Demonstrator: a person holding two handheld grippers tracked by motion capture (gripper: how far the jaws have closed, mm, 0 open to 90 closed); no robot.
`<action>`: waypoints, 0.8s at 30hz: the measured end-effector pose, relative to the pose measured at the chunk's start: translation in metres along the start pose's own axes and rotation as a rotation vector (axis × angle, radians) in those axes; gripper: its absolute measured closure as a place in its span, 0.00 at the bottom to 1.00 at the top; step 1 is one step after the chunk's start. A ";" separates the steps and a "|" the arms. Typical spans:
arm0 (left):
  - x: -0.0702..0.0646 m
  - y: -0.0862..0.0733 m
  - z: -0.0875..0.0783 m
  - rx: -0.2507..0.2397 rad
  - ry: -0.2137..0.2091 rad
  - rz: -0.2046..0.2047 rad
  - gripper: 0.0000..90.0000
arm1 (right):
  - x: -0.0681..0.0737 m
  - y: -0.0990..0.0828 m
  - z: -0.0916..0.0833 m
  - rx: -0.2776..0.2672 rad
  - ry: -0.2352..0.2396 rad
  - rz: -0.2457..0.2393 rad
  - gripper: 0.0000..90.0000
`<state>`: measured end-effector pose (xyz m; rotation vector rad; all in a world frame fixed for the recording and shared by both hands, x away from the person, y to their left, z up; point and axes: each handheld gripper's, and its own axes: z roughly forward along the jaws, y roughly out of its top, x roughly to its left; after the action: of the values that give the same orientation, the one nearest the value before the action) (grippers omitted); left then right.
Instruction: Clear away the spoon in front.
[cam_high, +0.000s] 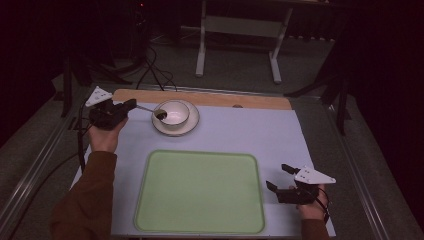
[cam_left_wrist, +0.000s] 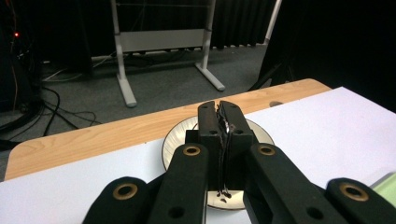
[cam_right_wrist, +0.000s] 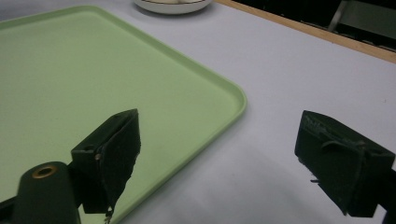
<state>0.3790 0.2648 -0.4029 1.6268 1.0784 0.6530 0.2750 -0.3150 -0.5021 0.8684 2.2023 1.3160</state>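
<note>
On the table (cam_high: 300, 135): one tray (cam_high: 200, 192), one bowl (cam_high: 172, 112), one spoon (cam_high: 150, 110).

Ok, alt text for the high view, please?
The left tool, shut on a spoon, holds its end in a white bowl on a saucer. A green tray lies nearer; the right tool rests open beside it.

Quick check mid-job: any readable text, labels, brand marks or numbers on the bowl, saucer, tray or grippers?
None: no lettering can be read on the bowl, saucer, spoon, green tray, left gripper or right gripper.
</note>
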 end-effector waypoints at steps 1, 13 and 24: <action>0.000 0.000 0.000 0.000 0.000 0.000 0.99 | 0.000 0.000 0.000 0.000 0.000 0.000 0.16; -0.004 0.005 -0.015 0.028 -0.015 0.039 0.99 | 0.000 0.000 0.000 0.000 0.000 0.001 0.16; -0.013 0.006 -0.025 0.065 -0.041 0.089 0.99 | 0.000 0.000 0.000 0.001 0.002 0.000 0.16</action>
<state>0.3545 0.2647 -0.3875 1.7449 1.0116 0.6461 0.2750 -0.3147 -0.5023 0.8679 2.2039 1.3167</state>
